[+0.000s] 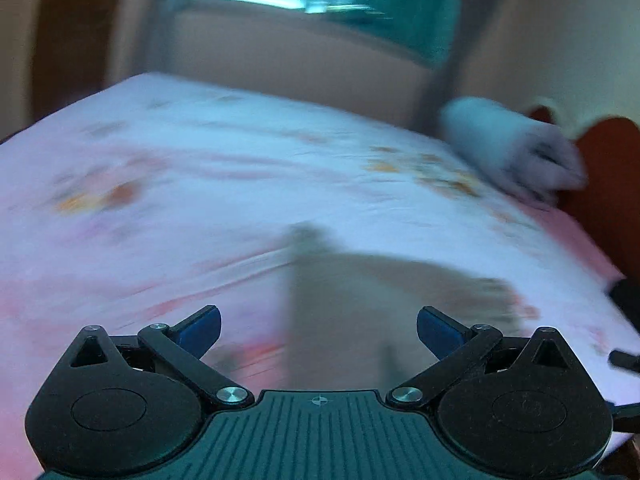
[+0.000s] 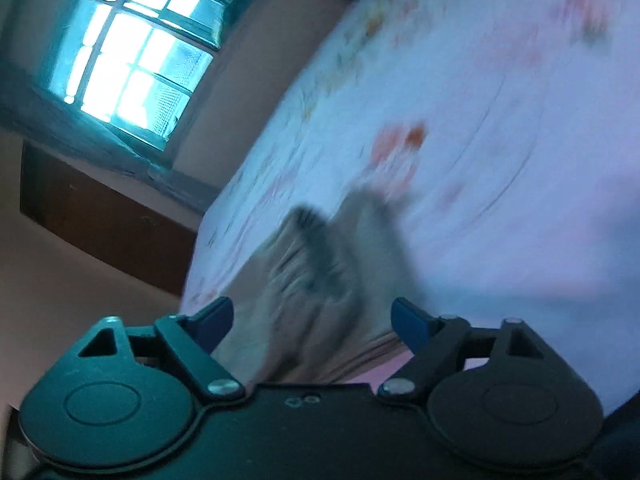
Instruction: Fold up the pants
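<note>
Both feeds motion-blurred; I see the pants (image 1: 360, 300), beige, bunched into a compact heap on the bed (image 1: 160, 200), which has a pale floral sheet; left gripper (image 1: 319, 328) has its jaws spread wide, nothing between them, pants just ahead of its fingertips; right gripper (image 2: 312, 322) likewise released, jaws apart, with the pants (image 2: 320, 280) just in front of and between its blue fingers (image 2: 410, 326), contact not clear; a rolled white bundle (image 1: 512, 148) sits at the bed's far edge, well apart from the pants; a lit window (image 2: 132, 60) beyond the bed.
</note>
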`<state>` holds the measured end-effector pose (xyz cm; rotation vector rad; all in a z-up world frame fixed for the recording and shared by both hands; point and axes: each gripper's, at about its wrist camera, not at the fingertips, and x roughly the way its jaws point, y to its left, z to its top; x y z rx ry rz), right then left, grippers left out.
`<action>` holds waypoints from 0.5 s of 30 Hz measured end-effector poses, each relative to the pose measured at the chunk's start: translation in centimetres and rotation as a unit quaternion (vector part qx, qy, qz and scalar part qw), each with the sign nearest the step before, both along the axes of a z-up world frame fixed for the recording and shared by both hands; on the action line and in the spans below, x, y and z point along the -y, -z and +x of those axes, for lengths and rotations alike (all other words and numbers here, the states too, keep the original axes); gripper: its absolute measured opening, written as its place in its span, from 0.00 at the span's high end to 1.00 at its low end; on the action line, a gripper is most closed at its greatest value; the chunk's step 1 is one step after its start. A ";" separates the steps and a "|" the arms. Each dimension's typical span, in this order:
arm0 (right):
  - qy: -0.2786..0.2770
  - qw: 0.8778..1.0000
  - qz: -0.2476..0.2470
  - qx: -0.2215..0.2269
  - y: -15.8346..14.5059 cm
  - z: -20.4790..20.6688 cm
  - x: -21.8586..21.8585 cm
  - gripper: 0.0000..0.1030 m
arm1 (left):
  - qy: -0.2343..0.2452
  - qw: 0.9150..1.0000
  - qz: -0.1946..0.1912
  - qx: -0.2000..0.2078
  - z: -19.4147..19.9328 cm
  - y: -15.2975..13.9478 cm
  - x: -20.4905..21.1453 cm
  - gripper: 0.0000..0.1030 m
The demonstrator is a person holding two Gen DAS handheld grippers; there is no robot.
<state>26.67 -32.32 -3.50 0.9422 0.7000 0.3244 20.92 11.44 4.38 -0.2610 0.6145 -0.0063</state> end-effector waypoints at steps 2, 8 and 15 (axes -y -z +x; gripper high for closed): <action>-0.010 0.999 0.026 -0.034 0.6 2.0 -2.0 0.27 | -0.029 0.999 -0.003 -0.017 -2.5 1.7 -2.9 0.00; 0.019 0.991 -0.014 -0.133 1.3 6.5 -6.3 0.22 | -0.075 0.995 -0.044 -0.044 -6.5 5.9 -7.3 0.00; -0.020 0.998 -0.052 -0.037 -2.7 6.8 -9.0 0.77 | -0.074 0.994 -0.069 -0.041 -6.5 8.0 -8.0 0.00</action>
